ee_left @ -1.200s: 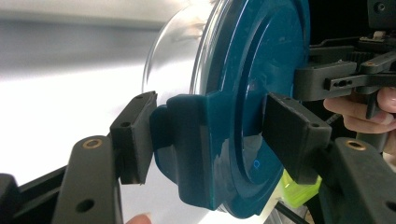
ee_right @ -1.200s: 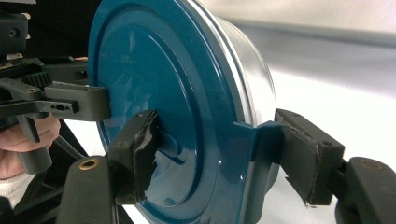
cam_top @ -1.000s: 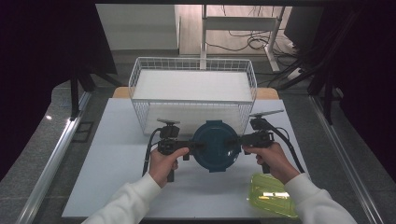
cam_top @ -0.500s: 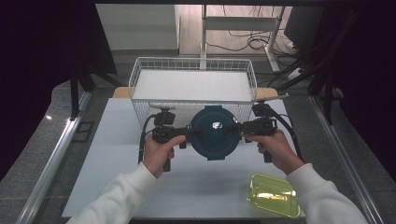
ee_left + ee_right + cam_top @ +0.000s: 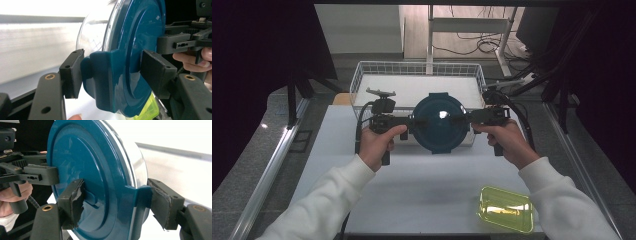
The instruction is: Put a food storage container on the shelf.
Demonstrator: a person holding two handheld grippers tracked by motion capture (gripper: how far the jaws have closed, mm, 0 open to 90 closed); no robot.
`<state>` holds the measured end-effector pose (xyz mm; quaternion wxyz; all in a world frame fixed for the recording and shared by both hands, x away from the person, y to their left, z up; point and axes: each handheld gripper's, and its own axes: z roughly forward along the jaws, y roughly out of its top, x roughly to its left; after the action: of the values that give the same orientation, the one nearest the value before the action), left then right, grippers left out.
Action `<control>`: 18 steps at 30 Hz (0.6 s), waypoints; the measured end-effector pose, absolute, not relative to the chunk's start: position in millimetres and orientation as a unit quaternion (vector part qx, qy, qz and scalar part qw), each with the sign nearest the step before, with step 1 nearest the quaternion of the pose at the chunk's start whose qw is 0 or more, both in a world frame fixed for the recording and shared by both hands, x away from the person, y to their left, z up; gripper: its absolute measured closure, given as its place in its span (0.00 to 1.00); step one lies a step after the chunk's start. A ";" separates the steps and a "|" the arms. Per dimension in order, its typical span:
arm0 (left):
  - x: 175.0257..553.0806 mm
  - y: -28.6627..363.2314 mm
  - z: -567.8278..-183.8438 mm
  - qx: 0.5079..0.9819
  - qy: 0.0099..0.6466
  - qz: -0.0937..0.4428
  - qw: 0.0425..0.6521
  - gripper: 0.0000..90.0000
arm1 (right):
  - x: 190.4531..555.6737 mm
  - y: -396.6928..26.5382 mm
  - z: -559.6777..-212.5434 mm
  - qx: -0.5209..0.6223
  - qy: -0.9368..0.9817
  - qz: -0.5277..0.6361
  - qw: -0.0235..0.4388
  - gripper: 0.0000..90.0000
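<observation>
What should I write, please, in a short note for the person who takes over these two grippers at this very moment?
Left gripper: jaws shut on the left clip of the teal-lidded round container.
Right gripper: jaws shut on its right clip.
Container: held between both grippers, above the table, at the near edge of the white wire basket, lid toward the person.
Yellow-green box: on the white table, near right corner, untouched.
Done: container gripped from both sides and lifted.
Left: probably carry it over the near wall and set it in the basket, then open both jaws; the box may follow.
</observation>
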<state>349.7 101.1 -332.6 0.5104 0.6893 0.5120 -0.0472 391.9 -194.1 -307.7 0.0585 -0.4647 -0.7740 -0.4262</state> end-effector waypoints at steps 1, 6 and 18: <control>350.7 101.9 -330.8 0.689 0.512 -0.046 0.511 0.41 | 393.9 -192.9 -305.2 -0.464 -0.774 -0.427 0.058 0.36; 357.5 105.6 -318.1 0.693 0.509 -0.041 0.509 0.41 | 400.0 -189.2 -295.7 -0.461 -0.773 -0.433 0.056 0.36; 377.5 111.8 -288.9 0.702 0.495 -0.027 0.511 0.41 | 414.7 -184.3 -270.5 -0.454 -0.769 -0.448 0.041 0.36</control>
<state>377.5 111.8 -288.9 0.5106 0.7024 0.4951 -0.0272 414.7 -184.3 -270.5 0.0406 -0.4541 -0.7689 -0.4482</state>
